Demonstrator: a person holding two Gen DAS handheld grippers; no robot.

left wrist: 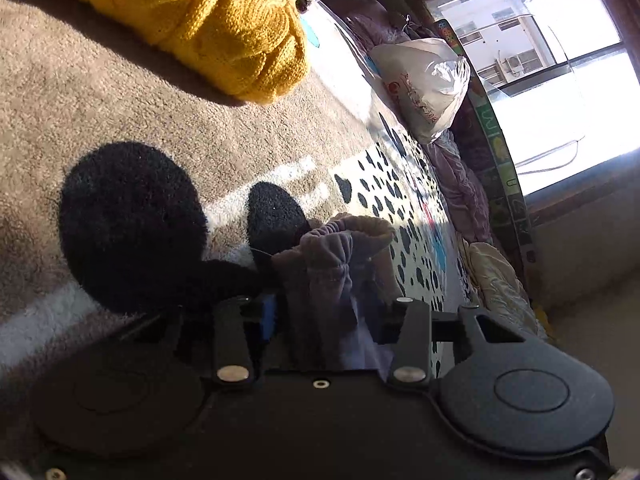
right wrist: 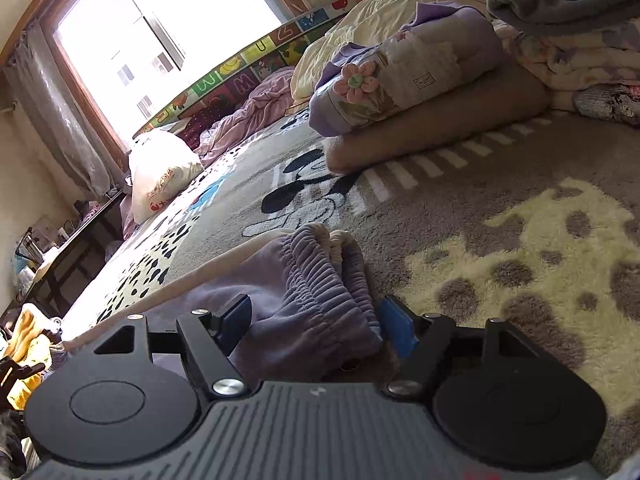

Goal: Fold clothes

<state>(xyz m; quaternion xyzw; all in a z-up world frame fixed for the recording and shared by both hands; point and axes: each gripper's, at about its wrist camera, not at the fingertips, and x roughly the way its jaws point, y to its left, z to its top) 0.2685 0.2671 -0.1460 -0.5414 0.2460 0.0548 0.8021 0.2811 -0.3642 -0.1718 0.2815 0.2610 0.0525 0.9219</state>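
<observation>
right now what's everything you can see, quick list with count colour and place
purple garment: one, lilac with a gathered elastic band, on the blanket, between both claws
fleece blanket: one, grey-brown and cream with black cartoon print, covering the bed
knitted sweater: one, mustard yellow, heaped on the blanket, far side in the left wrist view
plastic bag: one, white with red print, by the window
folded quilt: one, lilac patchwork with a pink flower, on a tan pillow
alphabet mat: one, multicoloured, along the wall
left claw: one, black, fabric bunched in it
right claw: one, black with blue pads, astride the waistband
</observation>
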